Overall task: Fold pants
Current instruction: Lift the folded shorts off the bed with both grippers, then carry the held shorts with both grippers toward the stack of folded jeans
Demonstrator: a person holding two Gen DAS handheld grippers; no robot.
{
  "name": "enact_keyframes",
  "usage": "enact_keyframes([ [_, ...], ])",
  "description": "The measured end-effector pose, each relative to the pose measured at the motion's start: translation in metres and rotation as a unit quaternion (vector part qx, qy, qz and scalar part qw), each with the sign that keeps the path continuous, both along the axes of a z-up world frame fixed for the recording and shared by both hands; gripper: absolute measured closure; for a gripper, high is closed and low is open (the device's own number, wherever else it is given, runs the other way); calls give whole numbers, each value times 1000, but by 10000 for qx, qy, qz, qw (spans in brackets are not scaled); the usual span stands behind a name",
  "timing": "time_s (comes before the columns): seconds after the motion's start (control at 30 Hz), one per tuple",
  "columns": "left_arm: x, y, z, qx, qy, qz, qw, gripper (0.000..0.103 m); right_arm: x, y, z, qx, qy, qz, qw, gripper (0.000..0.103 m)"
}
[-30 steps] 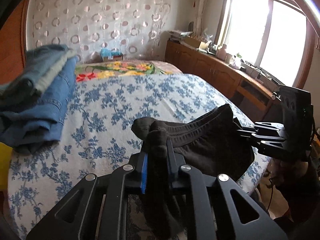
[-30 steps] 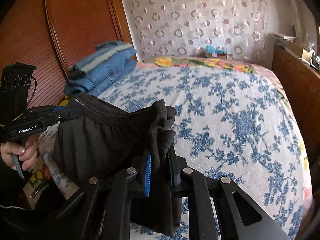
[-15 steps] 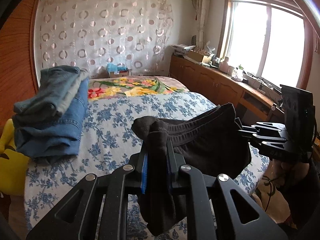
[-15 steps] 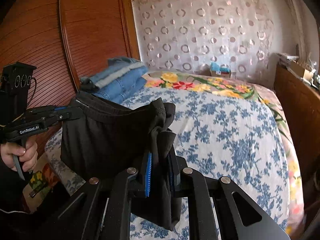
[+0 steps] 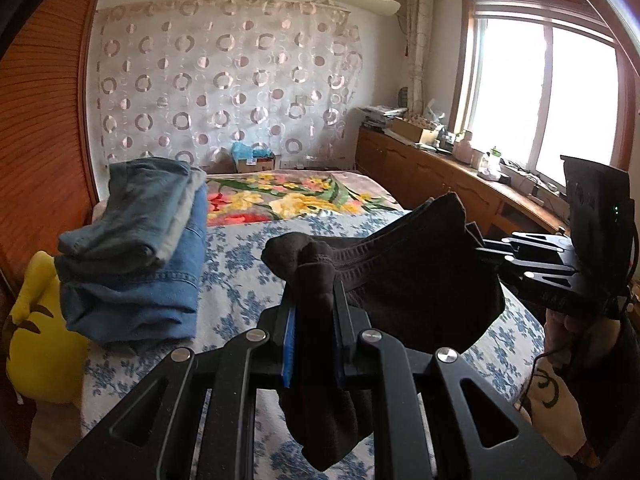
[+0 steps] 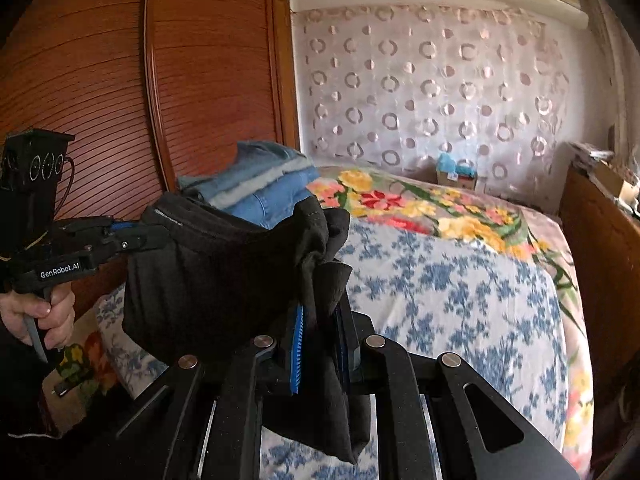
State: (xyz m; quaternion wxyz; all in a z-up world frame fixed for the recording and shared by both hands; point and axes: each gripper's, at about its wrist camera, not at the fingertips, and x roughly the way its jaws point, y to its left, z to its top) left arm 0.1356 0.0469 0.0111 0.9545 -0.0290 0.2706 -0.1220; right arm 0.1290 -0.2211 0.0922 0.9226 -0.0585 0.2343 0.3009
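Bedroom first: a wide bed (image 5: 248, 264) under a blue-flowered sheet fills both views, with a bright floral blanket (image 5: 288, 196) across its far end, a circle-patterned curtain (image 5: 224, 92) on the wall behind and a ribbed wooden wardrobe (image 6: 100, 92) at the side. On the bed, off to the left of the left gripper's fingers, sits a stack of folded jeans (image 5: 136, 252), and a yellow plush toy (image 5: 36, 332) is wedged beside it at the bed's edge.

Between the two tools hang the black pants (image 5: 416, 276), clear of the sheet, their elastic waistband stretched from one pair of fingers to the other. The left gripper (image 5: 314, 332) has its fingers clamped on one bunched end of the waistband, with a tail of cloth drooping below them; the right gripper (image 6: 320, 344) is clamped the same way on the other end, and cloth spills over and under its blue pads (image 6: 296, 352).

This looks like a soft, light knit, limp enough to sag into a pouch between the grips, so it should drape rather than hold any crease by itself. It seems neither fragile nor slippery against ribbed pads. The waistband corners are the sensible hold, being the thickest and firmest part; the loose body below will swing and should be laid flat on the bed before creasing.
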Motion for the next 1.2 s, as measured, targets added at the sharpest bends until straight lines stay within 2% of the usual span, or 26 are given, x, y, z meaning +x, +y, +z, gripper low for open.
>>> enact_keyframes([
  [0.43, 38, 38, 7, 16, -160, 355, 9992, 87, 78, 38, 6, -170, -324, 363, 9987, 90],
  [0.67, 51, 60, 25, -20, -346, 473, 9983, 87, 110, 50, 16, -167, -476, 482, 9976, 90],
  [0.87, 67, 78, 41, 160, -458, 646, 9967, 87, 141, 65, 20, -197, -706, 627, 9953, 90],
  [1.2, 84, 93, 57, 305, -598, 925, 9934, 87, 190, 79, 12, 75, -844, 775, 9934, 90],
])
